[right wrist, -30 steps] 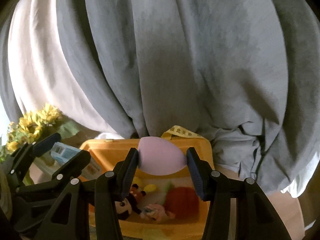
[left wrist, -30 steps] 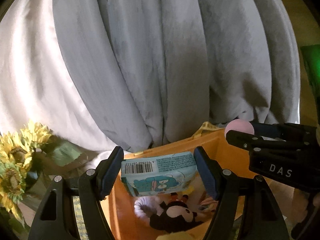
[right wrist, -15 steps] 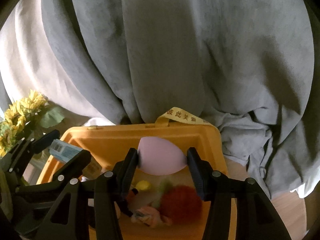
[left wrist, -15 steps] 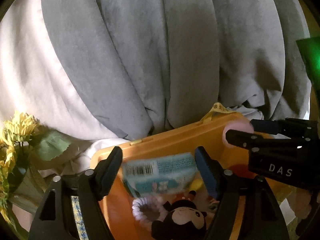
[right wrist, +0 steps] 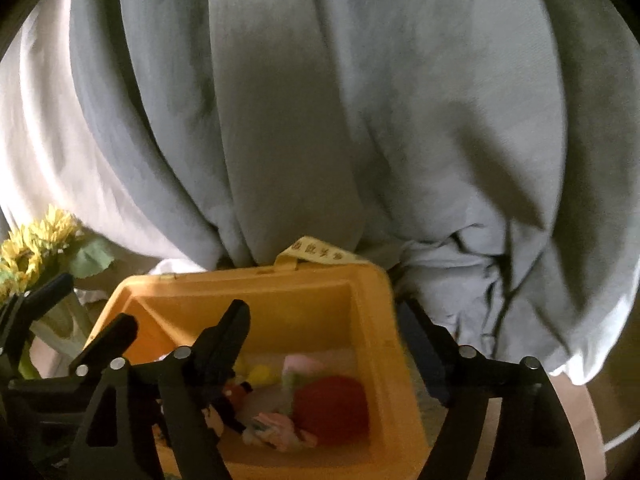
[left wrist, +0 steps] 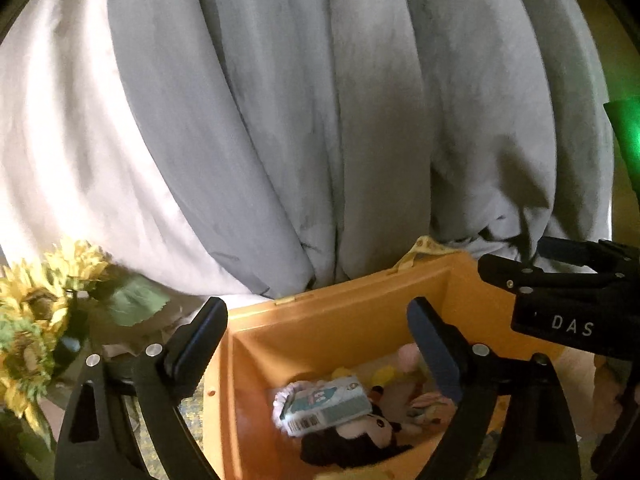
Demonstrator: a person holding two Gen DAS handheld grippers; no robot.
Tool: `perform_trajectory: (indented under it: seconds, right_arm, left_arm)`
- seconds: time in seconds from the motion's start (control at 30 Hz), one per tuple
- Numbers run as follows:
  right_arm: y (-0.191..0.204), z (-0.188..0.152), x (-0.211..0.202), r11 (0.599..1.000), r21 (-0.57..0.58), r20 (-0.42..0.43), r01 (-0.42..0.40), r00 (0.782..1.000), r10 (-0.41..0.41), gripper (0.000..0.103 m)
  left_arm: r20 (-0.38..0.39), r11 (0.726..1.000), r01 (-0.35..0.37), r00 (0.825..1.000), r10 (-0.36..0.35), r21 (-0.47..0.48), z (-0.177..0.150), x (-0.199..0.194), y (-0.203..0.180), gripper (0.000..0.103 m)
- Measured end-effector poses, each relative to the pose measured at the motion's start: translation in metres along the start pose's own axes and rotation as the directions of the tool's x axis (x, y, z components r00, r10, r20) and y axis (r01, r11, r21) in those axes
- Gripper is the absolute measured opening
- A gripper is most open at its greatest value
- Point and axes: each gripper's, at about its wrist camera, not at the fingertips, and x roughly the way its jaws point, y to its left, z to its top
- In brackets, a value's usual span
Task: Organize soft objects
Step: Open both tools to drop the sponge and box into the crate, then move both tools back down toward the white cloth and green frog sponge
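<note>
An orange bin [left wrist: 340, 316] [right wrist: 260, 280] holds several soft toys. A light-blue tissue pack [left wrist: 328, 404] lies loose on a black plush doll [left wrist: 360, 436] inside it. A pink egg-shaped sponge [right wrist: 302, 362] rests on the bin floor beside a red plush ball [right wrist: 332, 404]. My left gripper [left wrist: 316, 340] hangs over the bin's near-left part with its jaws opening and nothing between them. My right gripper [right wrist: 324, 344] hovers over the bin's right side, jaws also opening and empty. Each gripper shows in the other's view: right gripper [left wrist: 512, 252], left gripper [right wrist: 96, 300].
A grey draped cloth [left wrist: 320, 120] hangs right behind the bin, with white cloth [left wrist: 52, 160] to its left. Artificial sunflowers [left wrist: 36, 304] stand at the left. A yellow printed strap [right wrist: 320, 254] sticks up at the bin's back rim.
Both grippers have opened. The tissue pack fell from the left gripper onto the black doll, and the pink sponge dropped from the right gripper into the bin.
</note>
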Motion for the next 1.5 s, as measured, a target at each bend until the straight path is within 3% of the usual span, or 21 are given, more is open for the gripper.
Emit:
perform_trajectory:
  seconds: [0.23, 0.5, 0.83, 1.23, 1.5]
  right_arm:
    - [-0.011, -0.004, -0.052, 0.999, 0.013, 0.082, 0.046, 0.996, -0.047, 0.087]
    - [-0.019, -0.022, -0.105, 0.996, 0.020, 0.151, 0.085, 0.985, -0.087, 0.092]
    - [-0.043, -0.050, -0.145, 0.988, 0.019, 0.161, 0.156, 0.974, -0.157, 0.092]
    - [-0.063, -0.099, -0.139, 0.984, 0.040, -0.005, 0.176, 0.984, -0.176, 0.092]
    - [-0.072, -0.131, -0.123, 0.983, 0.036, -0.130, 0.182, 0.976, -0.176, 0.092]
  left_arm:
    - [0.076, 1.000, 0.022, 0.997, -0.022, 0.002, -0.001, -0.053, -0.008, 0.095]
    - [0.106, 0.998, 0.069, 0.992, -0.069, 0.005, -0.011, -0.098, -0.027, 0.097]
    - [0.055, 0.992, 0.120, 0.991, -0.122, 0.035, -0.036, -0.119, -0.052, 0.097]
    - [-0.106, 0.974, 0.216, 0.972, -0.208, 0.068, -0.083, -0.104, -0.084, 0.097]
    - [-0.184, 0.961, 0.247, 0.957, -0.223, 0.121, -0.112, -0.088, -0.104, 0.097]
